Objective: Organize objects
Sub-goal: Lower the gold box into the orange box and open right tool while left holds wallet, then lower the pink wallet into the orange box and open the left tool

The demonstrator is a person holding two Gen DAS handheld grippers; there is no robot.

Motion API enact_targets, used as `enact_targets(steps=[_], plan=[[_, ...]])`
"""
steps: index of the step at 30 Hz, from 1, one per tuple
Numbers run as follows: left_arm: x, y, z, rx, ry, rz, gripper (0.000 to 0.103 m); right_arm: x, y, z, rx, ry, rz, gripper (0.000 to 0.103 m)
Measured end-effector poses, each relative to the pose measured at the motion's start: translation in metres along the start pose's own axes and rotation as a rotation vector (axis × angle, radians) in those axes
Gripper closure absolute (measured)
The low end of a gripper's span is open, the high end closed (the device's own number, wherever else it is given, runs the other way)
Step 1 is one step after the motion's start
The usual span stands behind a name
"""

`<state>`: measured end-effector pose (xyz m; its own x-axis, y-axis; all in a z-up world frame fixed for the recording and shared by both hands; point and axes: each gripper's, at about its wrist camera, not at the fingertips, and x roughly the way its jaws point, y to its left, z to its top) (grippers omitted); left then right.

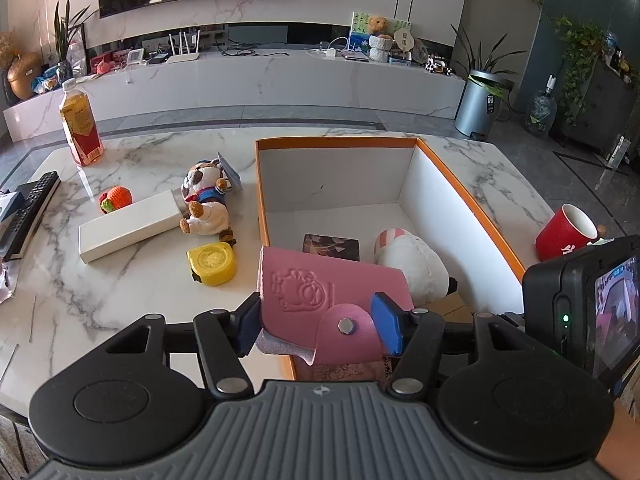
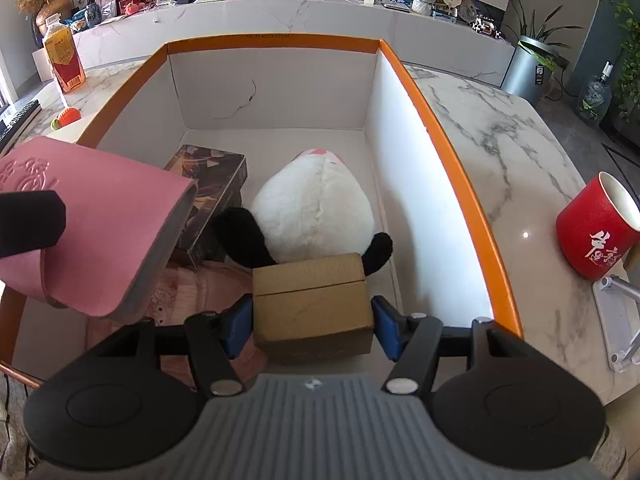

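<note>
My left gripper (image 1: 318, 326) is shut on a pink leather pouch (image 1: 320, 292) with a snap button, held above the near left corner of the orange-rimmed box (image 1: 336, 142). The right wrist view shows the same pouch (image 2: 100, 232) tilted over the box's left wall (image 2: 128, 80). My right gripper (image 2: 312, 328) is shut on a small brown cardboard box (image 2: 312, 304), low inside the orange-rimmed box at its near end. Inside lie a white plush with black ears (image 2: 312, 204), a dark patterned box (image 2: 212, 192) and a pale pink item (image 2: 180, 300).
On the marble table left of the box lie a plush dog (image 1: 206, 204), a long white box (image 1: 128, 226), a yellow tape measure (image 1: 212, 262), an orange knitted toy (image 1: 116, 198), a drink bottle (image 1: 80, 124) and a remote (image 1: 34, 204). A red mug (image 2: 596, 228) stands to the right.
</note>
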<state>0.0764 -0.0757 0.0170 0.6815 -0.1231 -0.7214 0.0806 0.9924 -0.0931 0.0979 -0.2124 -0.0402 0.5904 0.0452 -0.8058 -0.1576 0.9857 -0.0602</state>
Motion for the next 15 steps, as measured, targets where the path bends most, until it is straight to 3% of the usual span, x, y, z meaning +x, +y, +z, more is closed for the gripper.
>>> enact_targets(steps=[8, 9, 10, 13, 15], plan=[[0.002, -0.015, 0.006, 0.045, -0.039, -0.02, 0.038, 0.0, 0.0, -0.001, 0.0, -0.004, 0.0, 0.039], [0.003, -0.018, 0.008, 0.057, -0.057, -0.002, 0.055, -0.001, -0.001, -0.001, 0.009, -0.006, 0.003, 0.039], [0.004, -0.02, 0.01, 0.068, -0.08, 0.035, 0.083, -0.001, -0.001, 0.0, 0.011, -0.008, 0.005, 0.039], [0.017, -0.015, 0.02, 0.016, -0.032, -0.052, 0.083, -0.001, -0.001, 0.0, -0.001, -0.003, -0.002, 0.039], [0.023, -0.012, 0.019, -0.002, -0.01, -0.065, 0.083, 0.0, -0.001, -0.001, -0.013, 0.002, -0.002, 0.039]])
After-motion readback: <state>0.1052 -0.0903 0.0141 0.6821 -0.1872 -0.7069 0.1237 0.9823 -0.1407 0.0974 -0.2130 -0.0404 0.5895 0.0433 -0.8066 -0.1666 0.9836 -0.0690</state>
